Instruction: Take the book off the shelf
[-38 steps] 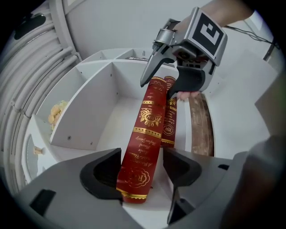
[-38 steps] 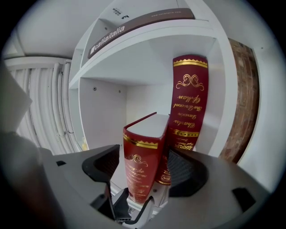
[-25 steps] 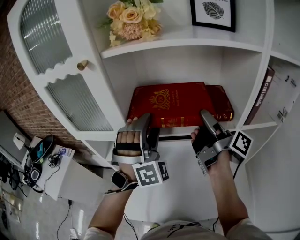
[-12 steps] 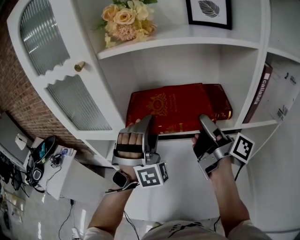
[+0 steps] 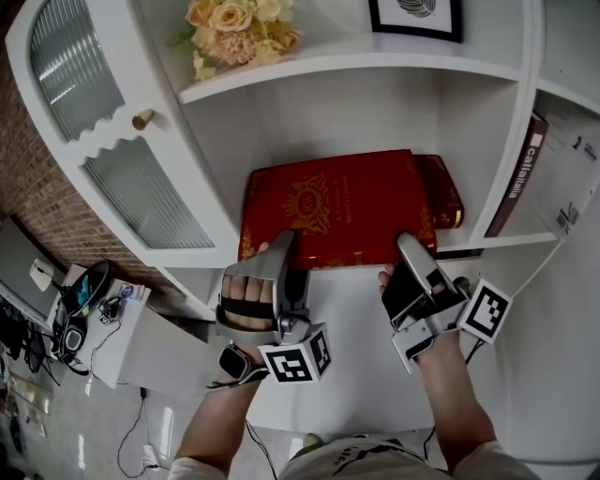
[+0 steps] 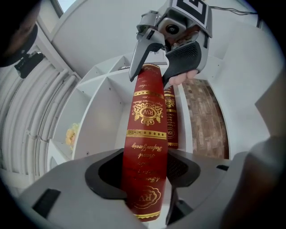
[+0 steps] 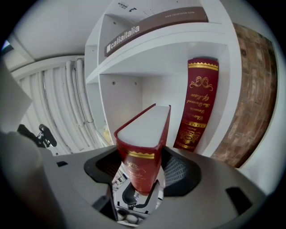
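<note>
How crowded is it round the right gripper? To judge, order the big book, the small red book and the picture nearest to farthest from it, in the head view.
1. Big book: held by the right gripper, near corner.
2. Small red book: same shelf, past the big book's right edge.
3. Picture: upper shelf, at the back.

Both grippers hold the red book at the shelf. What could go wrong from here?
The left gripper, whose jaws have just been closing on the large red gold-printed hardcover book, and the right gripper pinch only its near edge; it might tilt and slip out. The second red book beside it could get knocked off the white shelf.
</note>
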`<state>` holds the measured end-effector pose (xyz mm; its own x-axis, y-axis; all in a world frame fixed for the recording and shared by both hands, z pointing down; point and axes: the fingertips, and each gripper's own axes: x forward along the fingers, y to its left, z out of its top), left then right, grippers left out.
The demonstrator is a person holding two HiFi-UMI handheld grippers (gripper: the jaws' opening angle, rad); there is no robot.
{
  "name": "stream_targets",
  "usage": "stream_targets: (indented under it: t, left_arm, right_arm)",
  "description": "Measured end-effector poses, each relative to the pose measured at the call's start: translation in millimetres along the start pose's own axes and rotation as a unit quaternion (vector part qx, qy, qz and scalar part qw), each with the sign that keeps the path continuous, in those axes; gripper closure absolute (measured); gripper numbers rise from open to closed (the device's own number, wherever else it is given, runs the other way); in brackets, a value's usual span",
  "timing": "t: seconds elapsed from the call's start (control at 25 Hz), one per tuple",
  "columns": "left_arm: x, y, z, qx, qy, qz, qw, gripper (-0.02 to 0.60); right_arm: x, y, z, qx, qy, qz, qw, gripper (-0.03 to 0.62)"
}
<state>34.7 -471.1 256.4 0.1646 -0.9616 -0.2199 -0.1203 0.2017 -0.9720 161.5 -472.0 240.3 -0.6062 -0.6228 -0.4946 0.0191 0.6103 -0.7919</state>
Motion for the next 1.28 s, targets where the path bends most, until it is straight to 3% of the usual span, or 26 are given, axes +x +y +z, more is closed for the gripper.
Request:
stream_targets:
  t: [0.44, 0.68, 0.92, 1.28]
  left_arm:
    - [-50, -17, -2, 0.013, 0.009, -0.026, 0.9995, 0.324]
    - [-83, -14, 3, 0.006, -0.019, -0.028, 0.9994, 0.324]
    - [-134, -15, -2, -0.003, -0.052, -0.038, 0.9979, 0.324]
    - [-216, -15, -22, -0.012, -0.065, -0.051, 0.9965, 0.324]
  right_arm:
    - [-37, 1, -38, 0.013, 0.011, -0.004, 1.000, 0.306]
    - [-64, 23, -60, -0.002, -0.011, -0.015, 1.000, 0.306]
    - [-97, 48, -104, -0.019, -0.034, -0.033, 0.999, 0.306]
    - [-132, 82, -174, -0.019, -0.041, -0.050, 0.998, 0.306]
